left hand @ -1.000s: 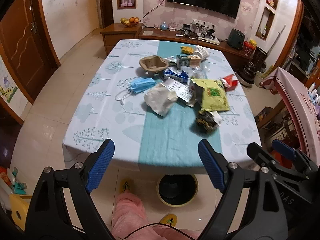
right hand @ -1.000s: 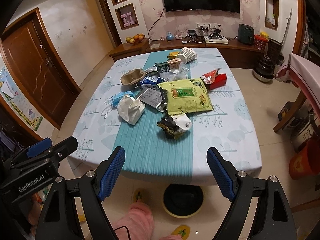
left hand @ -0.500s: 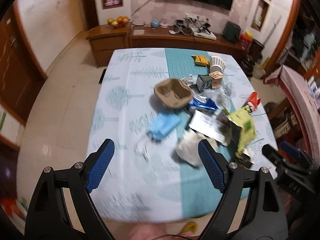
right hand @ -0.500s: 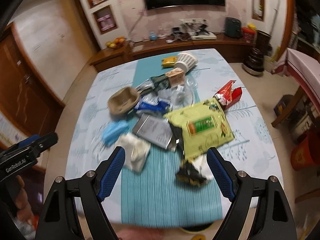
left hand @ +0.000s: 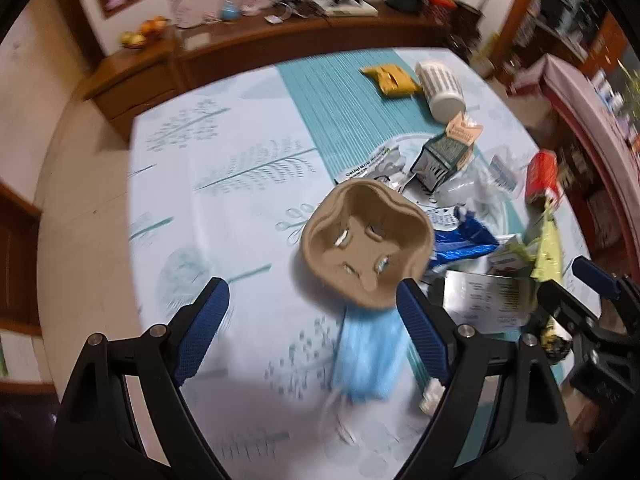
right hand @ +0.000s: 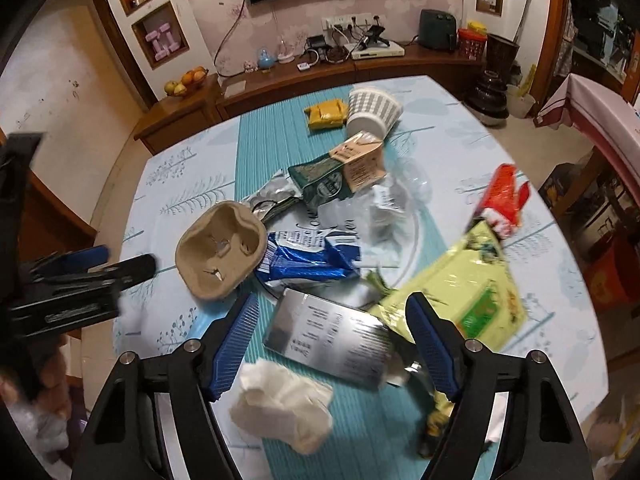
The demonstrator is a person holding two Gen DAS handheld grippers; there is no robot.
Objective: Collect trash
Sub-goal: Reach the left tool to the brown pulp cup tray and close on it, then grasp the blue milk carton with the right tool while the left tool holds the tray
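Trash lies piled on the table [left hand: 208, 184]. My left gripper [left hand: 308, 328] hangs open over the cloth, with a brown pulp cup tray [left hand: 366, 246] just beyond its fingertips and a blue face mask [left hand: 370, 354] by its right finger. My right gripper [right hand: 334, 340] is open above a silver foil pouch [right hand: 332, 340], with a crumpled white tissue [right hand: 286, 410] below it. A blue wrapper [right hand: 304, 260], a green bag [right hand: 460, 292], a carton [right hand: 340, 174], a red packet [right hand: 502, 196], a paper cup [right hand: 374, 112] and a yellow packet [right hand: 326, 114] lie around. The pulp cup tray [right hand: 220, 254] sits left of the blue wrapper.
A wooden sideboard [right hand: 320, 76] with cables, a fruit bowl [right hand: 186, 82] and a TV above lines the far wall. Tiled floor [left hand: 80, 184] runs along the table's left side. Another covered table [right hand: 596, 104] stands to the right.
Both grippers have moved forward from the table's near edge to low over the trash pile. The trash now fills both views. Both stay open.
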